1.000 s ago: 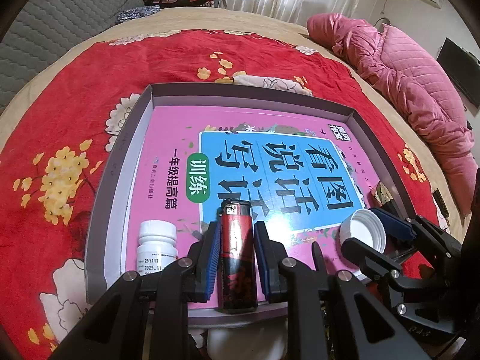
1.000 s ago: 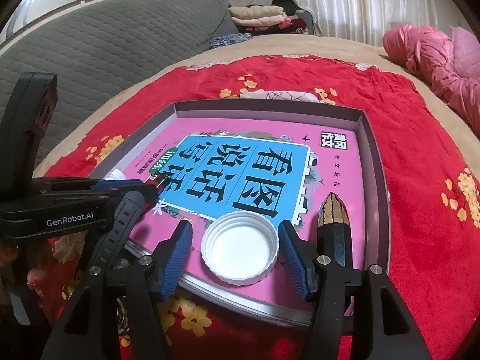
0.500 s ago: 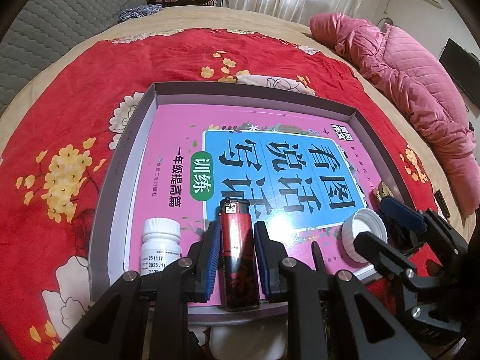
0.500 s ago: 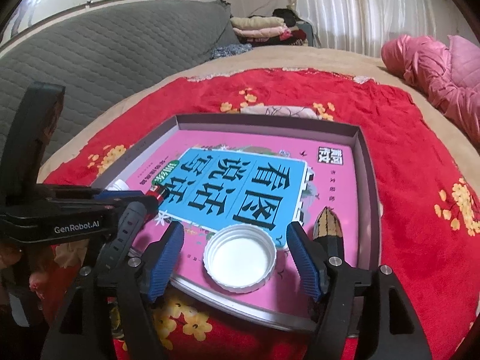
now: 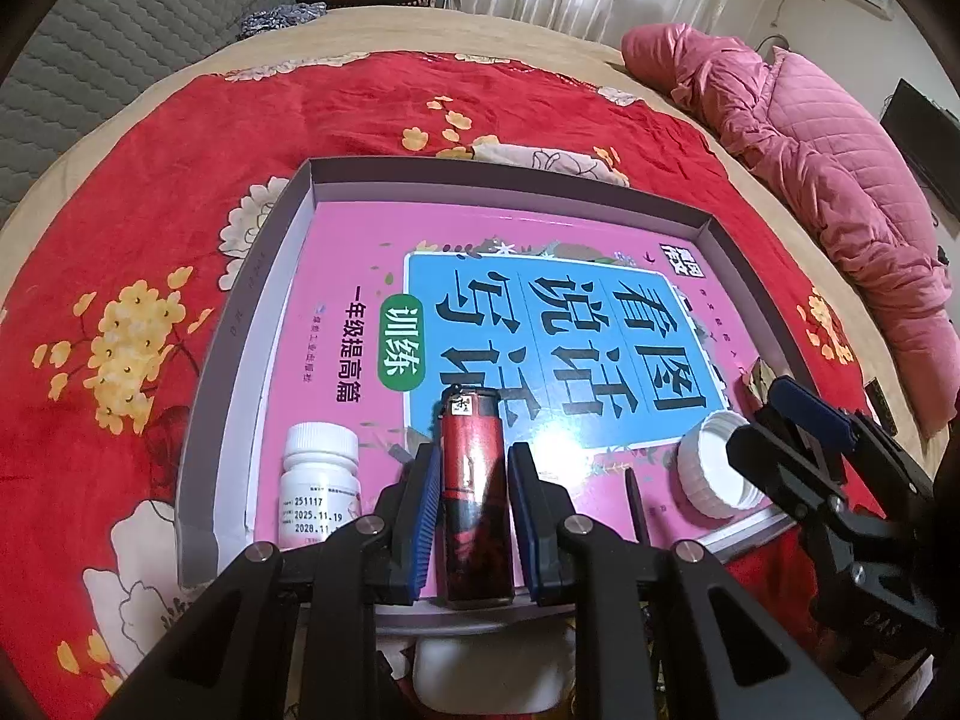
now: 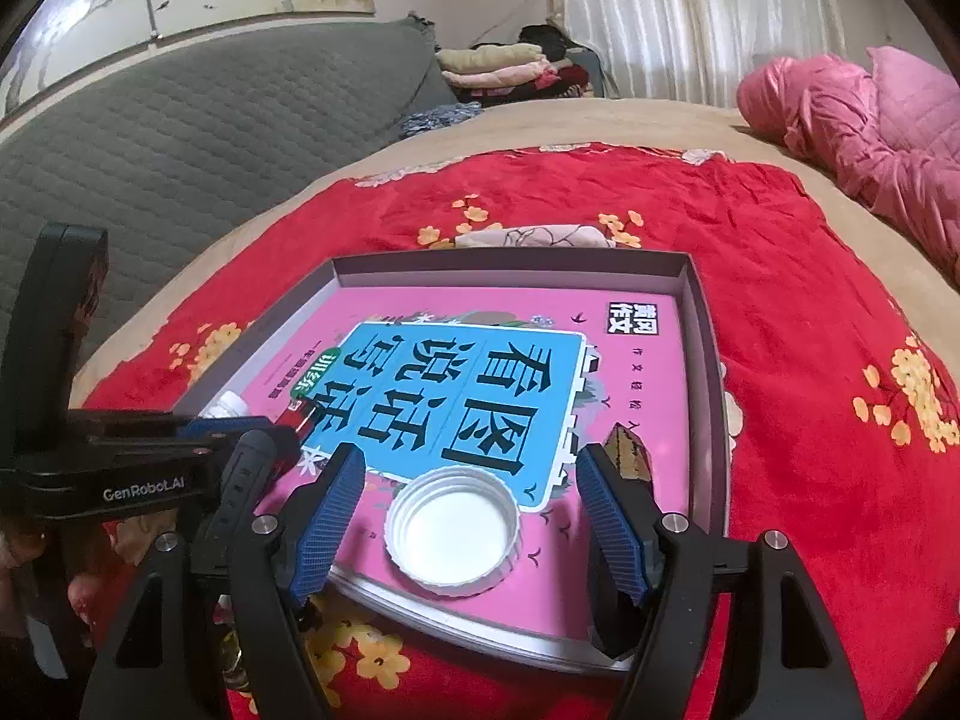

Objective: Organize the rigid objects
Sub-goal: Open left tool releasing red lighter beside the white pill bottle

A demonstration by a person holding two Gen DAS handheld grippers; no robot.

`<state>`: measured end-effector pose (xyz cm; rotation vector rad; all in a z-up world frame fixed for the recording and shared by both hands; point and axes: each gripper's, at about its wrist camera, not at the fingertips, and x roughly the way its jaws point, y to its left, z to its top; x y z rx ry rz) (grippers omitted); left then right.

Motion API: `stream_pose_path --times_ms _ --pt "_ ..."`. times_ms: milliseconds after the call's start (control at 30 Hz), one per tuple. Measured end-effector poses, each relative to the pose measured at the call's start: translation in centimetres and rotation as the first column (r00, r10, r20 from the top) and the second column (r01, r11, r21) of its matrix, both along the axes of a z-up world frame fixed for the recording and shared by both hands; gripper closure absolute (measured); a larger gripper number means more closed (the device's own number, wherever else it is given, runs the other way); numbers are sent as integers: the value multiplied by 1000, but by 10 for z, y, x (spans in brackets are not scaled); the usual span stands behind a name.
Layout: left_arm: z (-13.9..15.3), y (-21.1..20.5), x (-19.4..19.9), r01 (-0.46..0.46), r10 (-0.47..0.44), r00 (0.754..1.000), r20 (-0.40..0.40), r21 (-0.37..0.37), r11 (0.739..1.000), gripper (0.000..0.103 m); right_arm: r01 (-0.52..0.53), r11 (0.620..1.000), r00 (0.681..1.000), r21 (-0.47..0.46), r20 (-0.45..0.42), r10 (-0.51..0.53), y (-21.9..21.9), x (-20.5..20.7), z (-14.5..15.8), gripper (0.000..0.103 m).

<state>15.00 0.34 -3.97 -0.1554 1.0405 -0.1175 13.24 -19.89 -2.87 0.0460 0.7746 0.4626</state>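
Two blue pads of the left gripper (image 5: 471,504) clamp a red lighter (image 5: 474,495), long axis toward 12 o'clock, over the pink book (image 5: 348,276). Right gripper (image 6: 468,516) gapes around the white cap (image 6: 453,531), untouched.

Tray wall (image 5: 264,276) (low) rings book (image 5: 336,276).

Left claw (image 5: 471,501): blue pads closed on the upright red-and-black plastic lighter (image 5: 474,498).
Lighter's place: at the near edge of the pink-and-blue softcover workbook (image 5: 540,324).
Workbook: lies in the shallow grey cardboard tray (image 5: 240,324) on the red floral blanket (image 5: 150,192).
White plastic pill bottle (image 5: 318,483): upright, just left of the claw.
White ribbed plastic cap (image 5: 714,465): open side up, right, beside the right claw (image 5: 792,438).
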Motion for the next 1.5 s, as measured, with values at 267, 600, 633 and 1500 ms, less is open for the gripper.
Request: stream_pose_path --times_ms 267,600,633,1500 --pt "2 0 0 -4 4 1000 -5 -14 1000 80 25 999 999 -20 28 -25 -2 -1 4 28" --pt "4 3 1 -16 15 1000 -21 -27 1000 79 26 999 999 -33 39 -25 -2 -2 3 28" --pt "4 4 0 -17 17 1000 -19 -27 999 79 26 999 999 -32 40 -25 -2 -2 3 28" --pt "44 17 -21 -49 59 989 137 -73 996 40 23 997 997 -68 80 -18 0 -8 9 28"
